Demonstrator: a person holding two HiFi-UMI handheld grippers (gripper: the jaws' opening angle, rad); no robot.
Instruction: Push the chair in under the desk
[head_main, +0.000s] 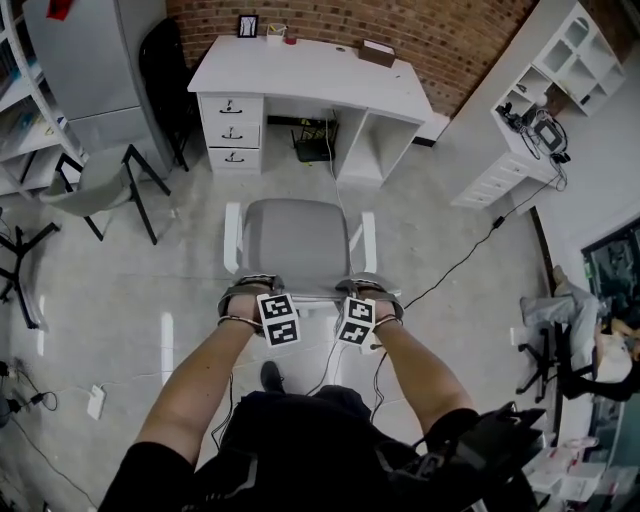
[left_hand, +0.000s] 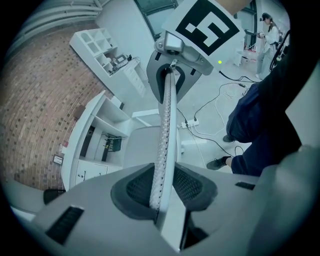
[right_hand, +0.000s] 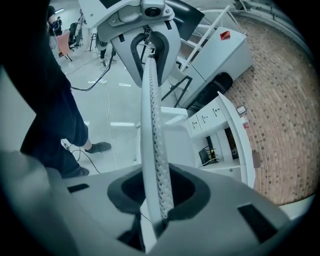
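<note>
1. The chair (head_main: 295, 245), with a grey seat and white arms, stands on the floor (head_main: 430, 230) facing the white table (head_main: 300, 70). It is lined up roughly with the open space under the table.
2. The chair is not yet under the table. A strip of bare floor shows between the front of the seat and the table's front edge.
3. The table stands against a brick wall (head_main: 420, 25). It has a stack of drawers (head_main: 232, 130) on its left side and an open shelf side on its right. A small black box (head_main: 313, 145) sits low in the space between them.
4. The left gripper (head_main: 250, 292) is clenched on the top edge of the backrest (left_hand: 167, 115) at its left end. In the left gripper view the perforated white edge runs straight between the two dark pads, which press on it from both sides.
5. The right gripper (head_main: 368, 290) grasps the same backrest edge at its right end. In the right gripper view the edge sits between the pads in the same way.
6. Both grippers point steeply down, side by side, with their marker cubes turned towards the person. Both forearms reach forward from the person's dark clothing.
7. A black cable (head_main: 460, 260) runs across the floor from the chair's right side towards a white shelf unit (head_main: 540, 90).
8. A second chair (head_main: 95, 185), grey with black legs, stands well apart on the left.
9. A small frame (head_main: 247, 26) and a brown box (head_main: 377, 52) lie on the table top near the wall.
</note>
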